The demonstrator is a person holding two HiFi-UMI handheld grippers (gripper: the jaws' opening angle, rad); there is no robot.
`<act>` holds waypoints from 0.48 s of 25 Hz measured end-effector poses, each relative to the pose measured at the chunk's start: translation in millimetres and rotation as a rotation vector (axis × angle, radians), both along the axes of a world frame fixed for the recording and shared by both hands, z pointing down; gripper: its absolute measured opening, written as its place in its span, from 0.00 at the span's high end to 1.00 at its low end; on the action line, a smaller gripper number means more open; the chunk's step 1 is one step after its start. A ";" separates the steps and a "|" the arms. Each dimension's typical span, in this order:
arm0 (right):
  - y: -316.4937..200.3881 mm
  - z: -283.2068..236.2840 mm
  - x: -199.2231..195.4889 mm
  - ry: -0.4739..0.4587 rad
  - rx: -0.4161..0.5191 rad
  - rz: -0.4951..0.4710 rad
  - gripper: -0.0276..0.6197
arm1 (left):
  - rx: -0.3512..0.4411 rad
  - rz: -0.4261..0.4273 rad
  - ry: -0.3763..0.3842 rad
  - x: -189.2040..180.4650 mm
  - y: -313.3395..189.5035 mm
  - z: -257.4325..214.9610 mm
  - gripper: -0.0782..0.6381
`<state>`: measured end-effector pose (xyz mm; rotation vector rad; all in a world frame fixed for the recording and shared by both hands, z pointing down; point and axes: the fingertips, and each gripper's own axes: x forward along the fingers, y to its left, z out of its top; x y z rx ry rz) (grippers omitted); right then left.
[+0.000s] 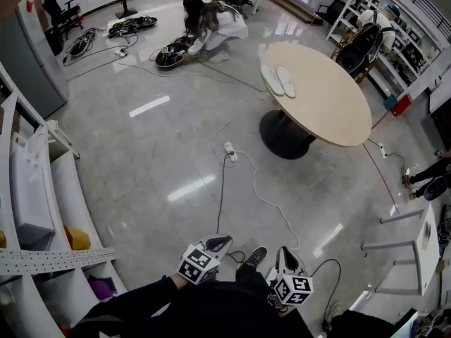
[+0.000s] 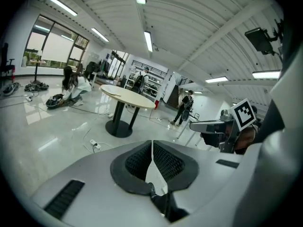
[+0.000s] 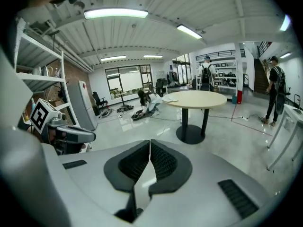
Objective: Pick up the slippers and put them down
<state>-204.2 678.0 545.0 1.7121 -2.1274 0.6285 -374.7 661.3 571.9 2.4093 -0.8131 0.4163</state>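
Note:
Two white slippers lie side by side on the near-left part of a round beige table across the room. In the right gripper view the slippers show small at the table's left edge. Both grippers are low in the head view, far from the table. My left gripper is shut with nothing between its jaws, and my right gripper is also shut and empty. The left gripper view shows its closed jaws pointing toward the table, with the right gripper beside it.
A power strip and cables trail over the glossy floor between me and the table. A person crouches by gear on the floor at the back. White shelving lines the left side. White frames stand at the right.

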 end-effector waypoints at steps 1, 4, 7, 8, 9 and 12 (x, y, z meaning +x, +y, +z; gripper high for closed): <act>-13.2 -12.2 -1.1 -0.013 0.034 -0.010 0.93 | 0.007 -0.017 0.011 -0.2 -4.9 -9.0 0.86; -58.2 -50.0 -9.8 -0.106 0.132 -0.060 0.93 | 0.037 -0.083 0.061 3.9 -27.9 -44.6 0.86; -96.0 -91.5 -23.8 -0.227 0.216 -0.139 0.93 | 0.089 -0.150 0.130 22.1 -58.9 -91.2 0.86; -104.8 -104.8 -29.1 -0.268 0.239 -0.175 0.93 | 0.103 -0.171 0.154 31.5 -68.8 -106.2 0.86; -111.1 -116.9 -33.6 -0.304 0.260 -0.218 0.93 | 0.114 -0.184 0.175 43.6 -77.3 -119.6 0.86; -121.6 -139.3 -29.9 -0.332 0.317 -0.365 0.93 | 0.143 -0.157 0.171 95.1 -94.6 -140.2 0.86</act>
